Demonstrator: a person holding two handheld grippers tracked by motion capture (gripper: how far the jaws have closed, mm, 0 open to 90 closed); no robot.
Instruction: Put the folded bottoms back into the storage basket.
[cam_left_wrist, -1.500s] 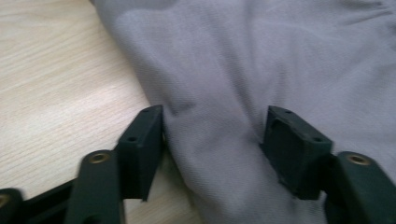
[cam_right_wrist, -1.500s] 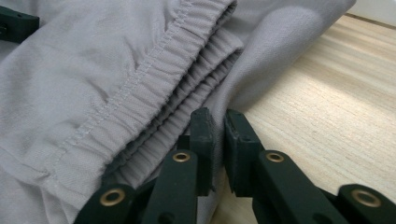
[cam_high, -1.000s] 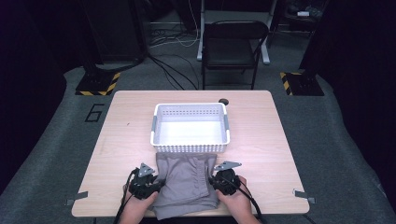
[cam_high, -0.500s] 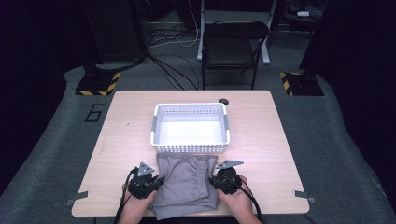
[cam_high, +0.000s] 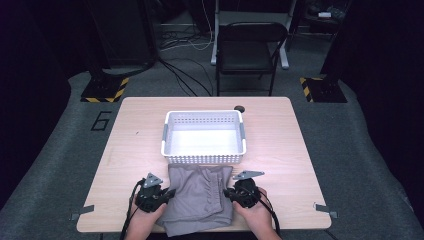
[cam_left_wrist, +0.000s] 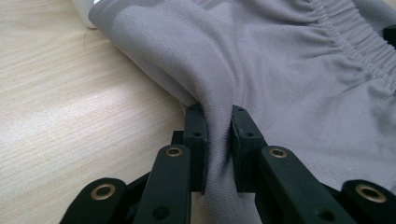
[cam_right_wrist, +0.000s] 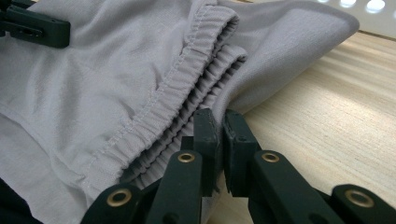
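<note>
Both grips are made: the left claw pinches a fold of the grey shorts and the right claw their waistband. They lie low-centre on the table, lifting into the white basket apparently remaining.

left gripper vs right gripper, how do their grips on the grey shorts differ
The left gripper pinches a plain, smooth fold at the left edge of the grey shorts; the right gripper pinches the right edge beside the gathered elastic waistband. In the high view the left gripper sits slightly nearer the person than the right gripper. Both are shut on fabric, low over the table, pointing inward toward each other.
</note>
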